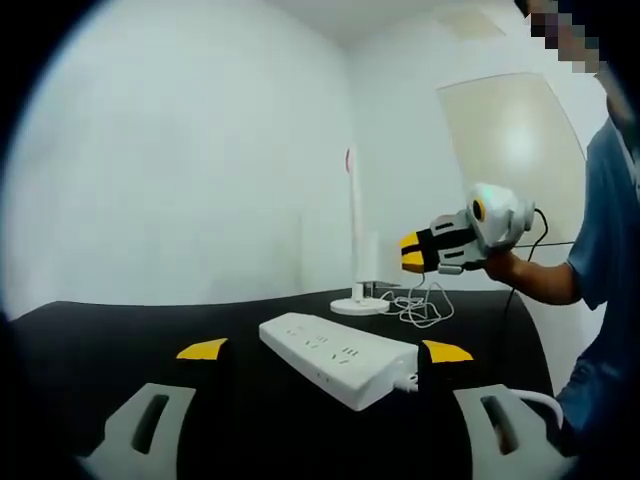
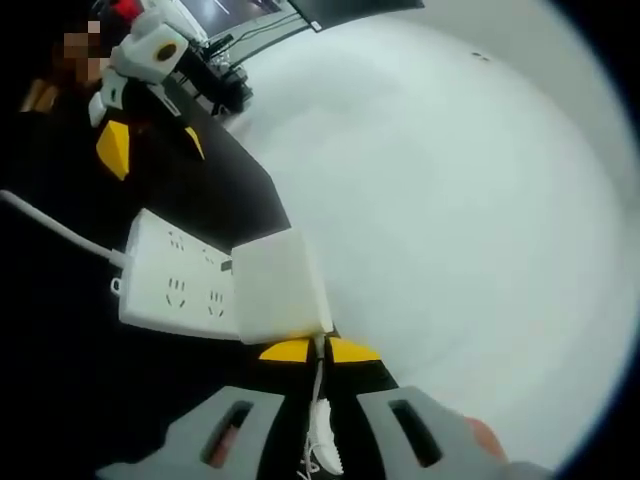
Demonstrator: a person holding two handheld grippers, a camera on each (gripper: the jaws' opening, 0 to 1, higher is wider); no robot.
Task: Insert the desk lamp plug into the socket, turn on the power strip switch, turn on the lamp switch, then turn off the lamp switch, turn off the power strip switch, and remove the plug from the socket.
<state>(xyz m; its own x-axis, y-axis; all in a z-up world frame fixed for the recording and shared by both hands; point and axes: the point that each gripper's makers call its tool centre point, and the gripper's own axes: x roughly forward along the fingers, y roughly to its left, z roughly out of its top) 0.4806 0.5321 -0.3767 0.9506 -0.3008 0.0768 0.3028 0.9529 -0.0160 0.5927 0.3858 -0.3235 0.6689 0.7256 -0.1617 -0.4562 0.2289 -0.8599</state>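
Your left gripper (image 1: 325,350) hangs with its yellow-tipped jaws spread wide, the long white plastic power strip (image 1: 340,358) lying on the black tabletop (image 1: 120,335) between and just ahead of them. Your right gripper (image 2: 318,350) has its jaws pinched together on the thin white lamp cord (image 2: 318,395), just behind the white square plug block (image 2: 278,285), which sits against the strip's end.

Black tabletop (image 1: 150,335) under plain white walls (image 1: 180,150), a person's blue sleeve (image 1: 605,220) at right.
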